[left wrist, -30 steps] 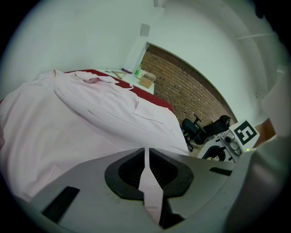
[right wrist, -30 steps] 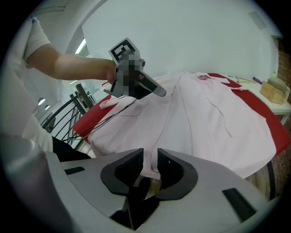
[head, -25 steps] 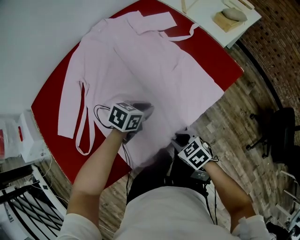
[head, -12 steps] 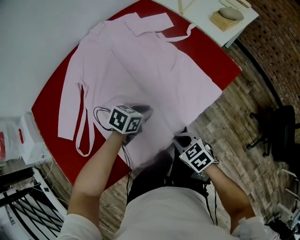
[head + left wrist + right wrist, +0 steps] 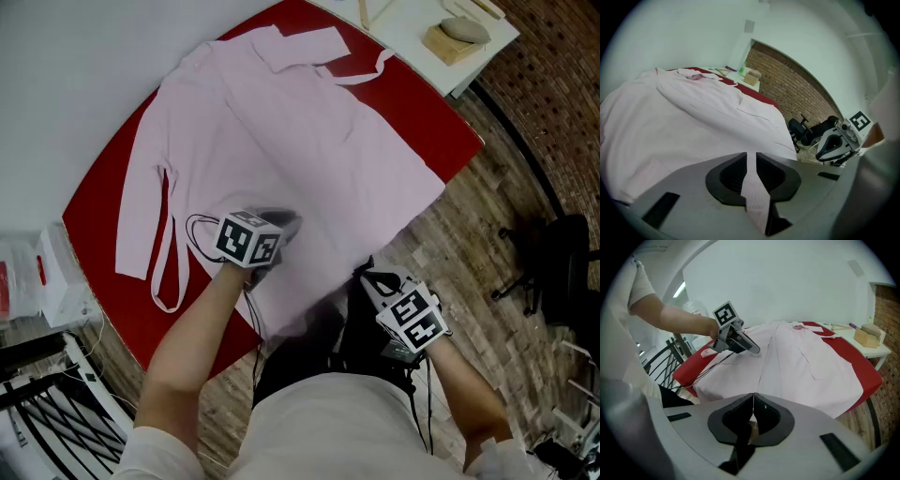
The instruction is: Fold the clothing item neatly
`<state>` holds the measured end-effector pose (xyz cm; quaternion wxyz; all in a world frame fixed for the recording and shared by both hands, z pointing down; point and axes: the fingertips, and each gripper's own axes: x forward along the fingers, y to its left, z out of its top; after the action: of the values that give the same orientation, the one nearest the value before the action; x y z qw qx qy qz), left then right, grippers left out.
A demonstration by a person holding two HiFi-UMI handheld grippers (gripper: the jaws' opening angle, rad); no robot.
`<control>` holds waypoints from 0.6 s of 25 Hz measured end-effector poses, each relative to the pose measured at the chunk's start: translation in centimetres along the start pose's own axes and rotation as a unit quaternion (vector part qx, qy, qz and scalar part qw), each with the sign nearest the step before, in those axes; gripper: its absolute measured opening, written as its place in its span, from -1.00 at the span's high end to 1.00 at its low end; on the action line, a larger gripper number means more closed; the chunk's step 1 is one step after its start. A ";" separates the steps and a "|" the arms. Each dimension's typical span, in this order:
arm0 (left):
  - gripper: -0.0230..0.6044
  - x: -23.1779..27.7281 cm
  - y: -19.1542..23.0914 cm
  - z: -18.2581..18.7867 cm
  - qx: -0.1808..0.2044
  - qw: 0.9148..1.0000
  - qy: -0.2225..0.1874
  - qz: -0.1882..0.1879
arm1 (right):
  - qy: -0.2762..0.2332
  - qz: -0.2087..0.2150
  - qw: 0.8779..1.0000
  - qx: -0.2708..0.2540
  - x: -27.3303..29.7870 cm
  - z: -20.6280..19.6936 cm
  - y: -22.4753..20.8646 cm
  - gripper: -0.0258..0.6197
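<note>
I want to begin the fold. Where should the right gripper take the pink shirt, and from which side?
Take the shirt by its near hem, towards the right corner, coming from the person's side. The hem hangs over the table's edge there, so one jaw can slip beneath. The right gripper has just closed, empty.

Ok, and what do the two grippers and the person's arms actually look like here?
Both the left gripper and the right gripper have pale grey bodies with black ribbed jaw pads. Each carries a white cube printed with black square markers. A thin black cable loops off the left one. The person wears a light short-sleeved top, and the forearms are bare.
</note>
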<state>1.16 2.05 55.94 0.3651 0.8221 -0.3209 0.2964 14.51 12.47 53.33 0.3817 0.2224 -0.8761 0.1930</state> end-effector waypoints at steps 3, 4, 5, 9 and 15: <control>0.80 -0.1 0.3 0.1 0.008 1.000 -0.002 0.009 | 0.008 0.026 1.000 0.015 1.6 -0.8 0.4 0.84; 0.80 0.0 0.1 0.3 0.030 0.999 0.004 0.014 | 0.015 0.038 0.999 0.024 2.3 -1.2 0.7 0.78; 0.79 0.1 -0.2 0.4 0.060 0.998 0.014 0.018 | 0.023 0.048 0.998 0.035 3.0 -1.6 1.0 0.62; 0.60 1.0 -1.5 0.4 0.159 0.985 0.058 0.018 | 0.051 0.035 0.997 0.048 5.1 -3.0 0.8 0.54; 0.57 1.5 -1.4 0.2 0.129 0.990 0.053 0.009 | 0.047 0.020 0.998 0.038 5.1 -3.1 0.5 0.79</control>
<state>3.14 2.16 56.31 0.2696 0.8428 -0.2676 0.3814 12.94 13.19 59.10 0.4095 0.2094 -0.8538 0.2437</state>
